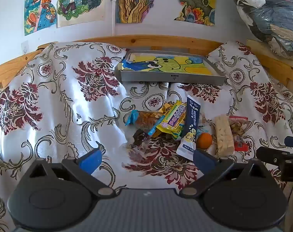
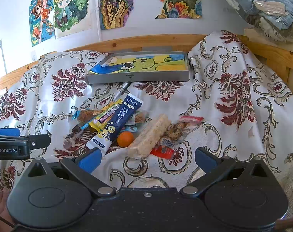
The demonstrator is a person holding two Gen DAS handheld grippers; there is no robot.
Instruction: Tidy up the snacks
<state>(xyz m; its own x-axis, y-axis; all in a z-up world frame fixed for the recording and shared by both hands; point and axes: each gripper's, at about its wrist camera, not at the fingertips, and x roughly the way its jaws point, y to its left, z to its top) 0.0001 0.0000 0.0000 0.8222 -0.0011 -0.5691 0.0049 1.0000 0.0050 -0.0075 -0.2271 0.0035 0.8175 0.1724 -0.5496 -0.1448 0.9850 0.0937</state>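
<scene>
both tongs hover low over a floral cloth (image 2: 233,135), jaws wide and holding nothing: the left gripper (image 1: 146,159) and the right gripper (image 2: 147,159). just beyond their blue tips lies a heap of snacks: a navy and white sachet (image 2: 117,123), a small orange fruit (image 2: 125,139) touching it, a pale rice bar (image 2: 149,136) to the right, a yellow packet (image 1: 172,119) on the left. farther off sits a grey tray (image 2: 138,76) lined with a cartoon drawing, near a wooden rail (image 2: 156,39).

Left tongs (image 1: 146,159) spread wide (empty) before snack pile (image 1: 183,125); grey tray (image 1: 171,78) behind.
</scene>
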